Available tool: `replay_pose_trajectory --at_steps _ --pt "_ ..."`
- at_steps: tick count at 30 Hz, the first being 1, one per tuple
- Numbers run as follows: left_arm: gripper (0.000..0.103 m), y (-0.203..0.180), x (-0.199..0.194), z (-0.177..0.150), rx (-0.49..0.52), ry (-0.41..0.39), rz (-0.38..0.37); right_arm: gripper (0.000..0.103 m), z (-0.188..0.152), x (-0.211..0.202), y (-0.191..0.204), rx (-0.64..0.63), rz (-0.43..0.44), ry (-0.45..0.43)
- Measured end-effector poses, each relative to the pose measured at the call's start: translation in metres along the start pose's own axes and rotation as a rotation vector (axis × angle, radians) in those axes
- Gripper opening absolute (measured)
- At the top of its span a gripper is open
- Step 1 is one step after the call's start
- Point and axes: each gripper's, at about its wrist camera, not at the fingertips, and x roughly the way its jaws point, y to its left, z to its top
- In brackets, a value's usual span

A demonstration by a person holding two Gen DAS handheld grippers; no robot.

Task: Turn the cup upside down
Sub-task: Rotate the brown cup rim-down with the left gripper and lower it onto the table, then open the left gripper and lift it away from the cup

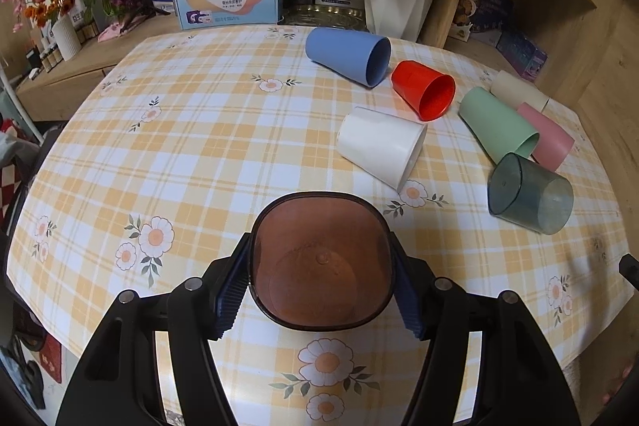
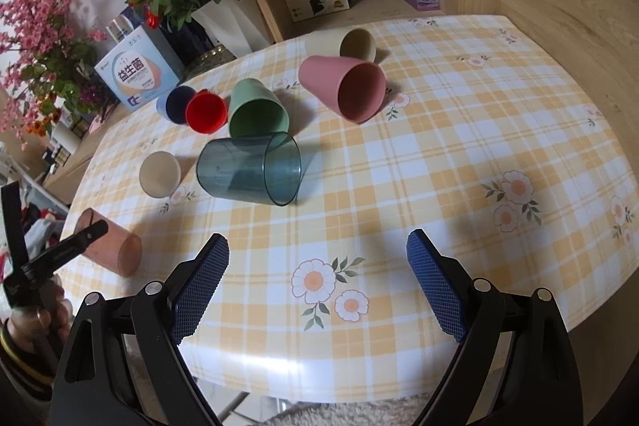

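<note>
— Seven other cups lie on their sides on the checked, flowered table [image 1: 191,130]. Where is the brown one?

— The translucent brown cup [image 1: 321,262], smooth plastic with a rounded-square rim, sits near the table's front edge, clamped between the ribbed blue pads [image 1: 229,296] of the left tongs [image 1: 319,282].

— Which way does it point?

— Lying level, long axis along the tongs, mouth toward the camera and away from the smoky teal cup [image 2: 249,172].

— And the right tongs [image 2: 317,286]?

— Spread wide above the table, holding nothing.
</note>
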Motion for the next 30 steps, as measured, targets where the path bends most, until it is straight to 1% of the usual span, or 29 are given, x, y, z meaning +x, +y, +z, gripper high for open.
replay_pose_trajectory --at_steps 5,7,9,14,15,20,22,25,27,30 --pt "0.064 0.001 -0.014 0.006 -0.008 -0.027 -0.016 0.088 0.007 -0.016 0.004 -0.008 0.002 -0.033" --pt "0.067 0.001 -0.022 0.010 -0.007 -0.044 -0.022 0.088 0.010 -0.024 0.006 -0.011 0.005 -0.050" --pt "0.068 0.000 -0.030 0.014 -0.003 -0.062 -0.025 0.088 0.013 -0.033 0.008 -0.014 0.008 -0.066" --pt "0.068 -0.002 -0.067 0.025 0.007 -0.135 -0.044 0.088 0.021 -0.061 0.016 -0.023 0.013 -0.124" --pt "0.069 -0.002 -0.076 0.026 0.013 -0.154 -0.044 0.088 0.023 -0.068 0.018 -0.027 0.015 -0.140" --pt "0.081 -0.011 -0.138 0.034 0.063 -0.293 -0.036 0.088 0.030 -0.104 0.031 -0.063 0.026 -0.221" --pt "0.089 -0.014 -0.161 0.034 0.077 -0.343 -0.028 0.088 0.032 -0.118 0.038 -0.081 0.028 -0.254" --pt "0.097 -0.018 -0.194 0.031 0.088 -0.412 -0.010 0.088 0.034 -0.136 0.045 -0.101 0.033 -0.292" --pt "0.097 -0.022 -0.214 0.028 0.094 -0.448 0.024 0.088 0.034 -0.147 0.050 -0.114 0.034 -0.313" --pt "0.097 -0.024 -0.231 0.022 0.095 -0.479 0.039 0.088 0.035 -0.160 0.056 -0.135 0.029 -0.339"
